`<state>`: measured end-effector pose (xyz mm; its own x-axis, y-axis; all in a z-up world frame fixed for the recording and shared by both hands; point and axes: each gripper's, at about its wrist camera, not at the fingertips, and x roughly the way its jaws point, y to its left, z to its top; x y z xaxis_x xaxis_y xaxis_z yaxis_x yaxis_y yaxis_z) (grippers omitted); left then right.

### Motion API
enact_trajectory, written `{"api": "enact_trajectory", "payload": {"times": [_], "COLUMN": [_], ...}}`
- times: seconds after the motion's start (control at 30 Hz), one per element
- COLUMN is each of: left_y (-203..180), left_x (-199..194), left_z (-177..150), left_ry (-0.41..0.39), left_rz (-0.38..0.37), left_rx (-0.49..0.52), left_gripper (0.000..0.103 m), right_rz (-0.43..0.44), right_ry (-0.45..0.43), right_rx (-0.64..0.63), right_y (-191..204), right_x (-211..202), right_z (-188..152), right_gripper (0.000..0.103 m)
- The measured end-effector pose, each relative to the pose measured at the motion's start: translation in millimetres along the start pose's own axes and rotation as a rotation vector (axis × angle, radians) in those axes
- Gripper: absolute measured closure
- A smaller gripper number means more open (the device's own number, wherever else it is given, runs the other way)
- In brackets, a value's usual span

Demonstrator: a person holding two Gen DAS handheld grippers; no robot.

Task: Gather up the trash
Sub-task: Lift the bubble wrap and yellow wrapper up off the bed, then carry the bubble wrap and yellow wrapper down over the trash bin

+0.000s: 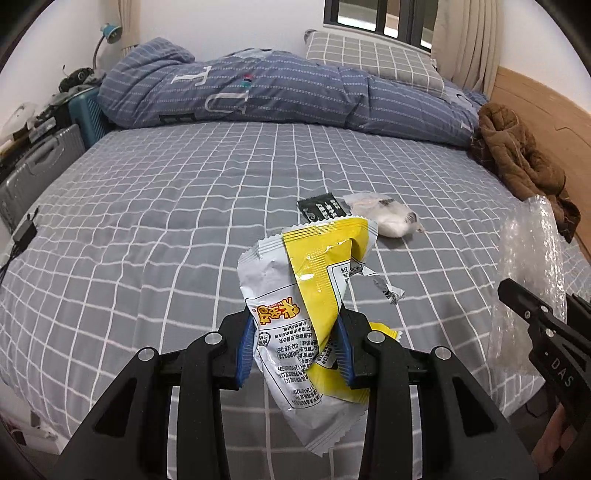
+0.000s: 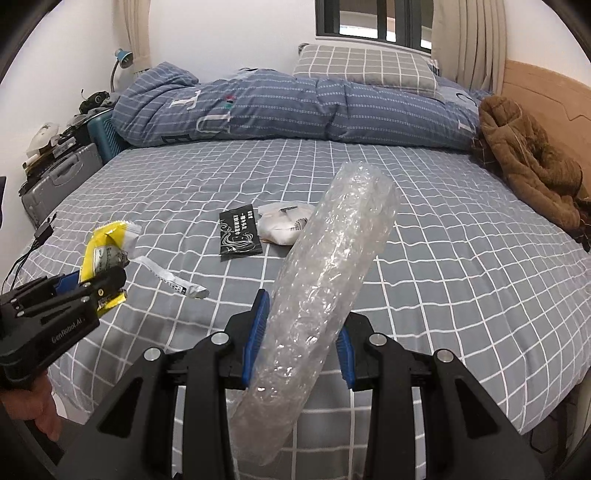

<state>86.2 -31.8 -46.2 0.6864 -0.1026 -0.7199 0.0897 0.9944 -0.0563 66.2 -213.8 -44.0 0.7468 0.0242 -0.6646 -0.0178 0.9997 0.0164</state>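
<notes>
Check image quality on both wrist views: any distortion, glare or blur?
Left wrist: strong fisheye bowing of the bedsheet grid, dark corner vignette, small glare on the yellow snack wrapper, focus sharp. Right wrist: same bowing, highlights on the bubble wrap roll, window bright, no motion blur.

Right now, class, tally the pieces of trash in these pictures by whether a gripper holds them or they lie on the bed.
Held in grippers: 2, yellow snack wrapper, bubble wrap roll
Lying on bed: 3, black sachet, white pouch, torn silver strip
Total: 5

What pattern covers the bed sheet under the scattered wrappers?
Grey bed sheet with a white grid of checks, clearest in the right wrist view.
</notes>
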Motion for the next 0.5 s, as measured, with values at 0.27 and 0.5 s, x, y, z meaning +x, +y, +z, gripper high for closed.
{"api": "enact_trajectory", "payload": {"times": [0.27,0.5], "left_y": [3,6], "left_x": [-31,-55], "left_z": [-20,-40], "left_ry": [-0.007,-0.006], "left_rz": [-0.007,-0.011], "left_rx": [-0.005,-0.006], "left_gripper": [0.068,0.068], "right_rz": [0.017,0.028], "right_ry": [-0.015,-0.021], "right_rx": [-0.012,-0.022], "right_y": [10,19], "right_x": [-28,-49], "right_z": [-14,-27], "right_gripper": [0.07,0.07]}}
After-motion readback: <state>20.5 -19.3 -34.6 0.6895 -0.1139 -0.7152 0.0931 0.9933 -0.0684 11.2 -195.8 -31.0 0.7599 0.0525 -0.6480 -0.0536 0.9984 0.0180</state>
